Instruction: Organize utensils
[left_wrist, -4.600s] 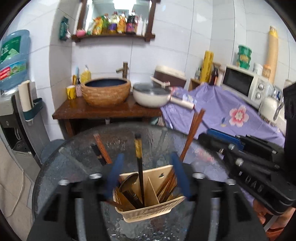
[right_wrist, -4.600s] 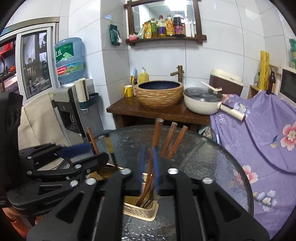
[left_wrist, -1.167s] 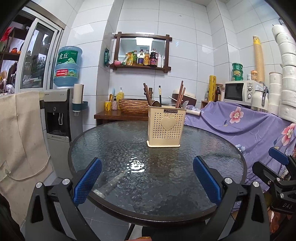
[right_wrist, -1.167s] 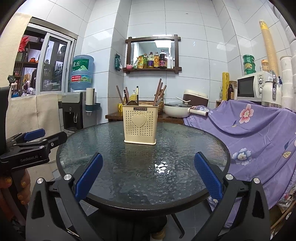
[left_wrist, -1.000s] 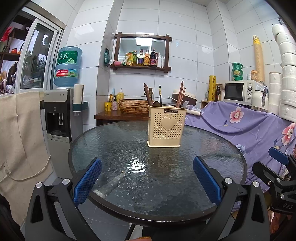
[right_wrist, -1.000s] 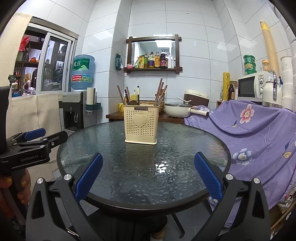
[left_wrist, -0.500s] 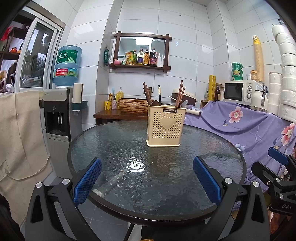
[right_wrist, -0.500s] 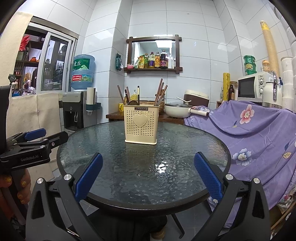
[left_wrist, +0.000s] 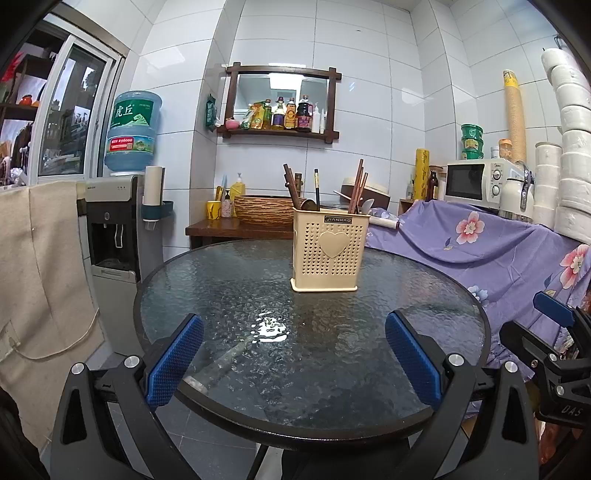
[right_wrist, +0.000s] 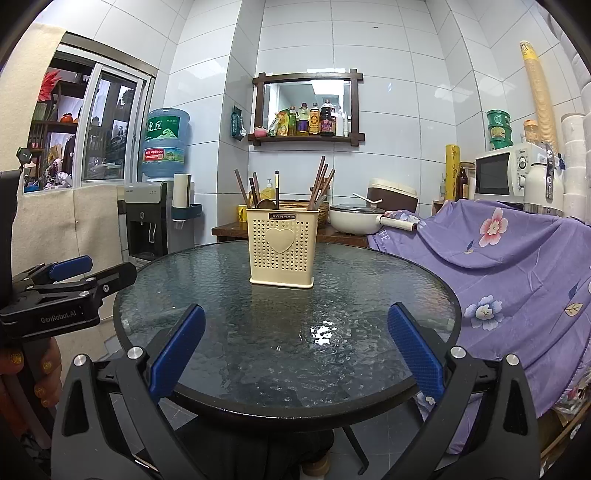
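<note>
Two hand-held grippers wait at the near edge of the round glass worktop (left_wrist: 229, 295), both with the blue pads wide apart and nothing between them. The left hand-held gripper (left_wrist: 293, 360) and the right hand-held gripper (right_wrist: 295, 354) are well apart from the cream utensil holder (left_wrist: 328, 254), which stands upright on the worktop, toward its far side. Brown chopsticks (right_wrist: 320, 182) and a dark spoon (right_wrist: 266, 204) stick out from the holder's top. A purple flowered cloth (right_wrist: 517, 266) hangs just beside the worktop.
</note>
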